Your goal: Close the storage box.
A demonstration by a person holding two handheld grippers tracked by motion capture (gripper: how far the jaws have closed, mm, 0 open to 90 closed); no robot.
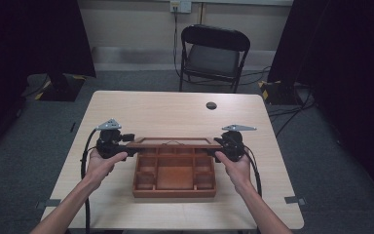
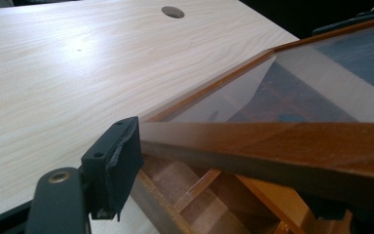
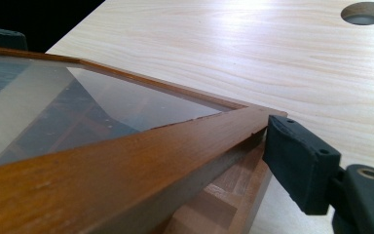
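A wooden box (image 1: 174, 176) w/ compartments is seen toward the near edge of the table (image 1: 126, 105), roughly centred btwn its left and right edges. Its glass-paned lid (image 1: 174, 143) is raised at the front, apparently hinged at the far side, so the lid's long axis runs left–right across the table.

The left gripper (image 1: 129, 148) is placed at the lid's left front corner and the right gripper (image 1: 217, 150) at the right front corner, one hand per end; neither is nearer than the other. In the left gripper view one pad (image 2: 121, 163) is pressed against the end of the frame rail; in the right gripper view a pad (image 3: 297, 158) sits at the corner likewise. The 2nd jaw is hidden in both, so whether the frame is clamped can't be told.

Farther off, a round cable hole (image 1: 211, 105) is set near the far edge; beyond the table a folding chair (image 1: 213, 53) is stood. No brands, labels or writing can be read.
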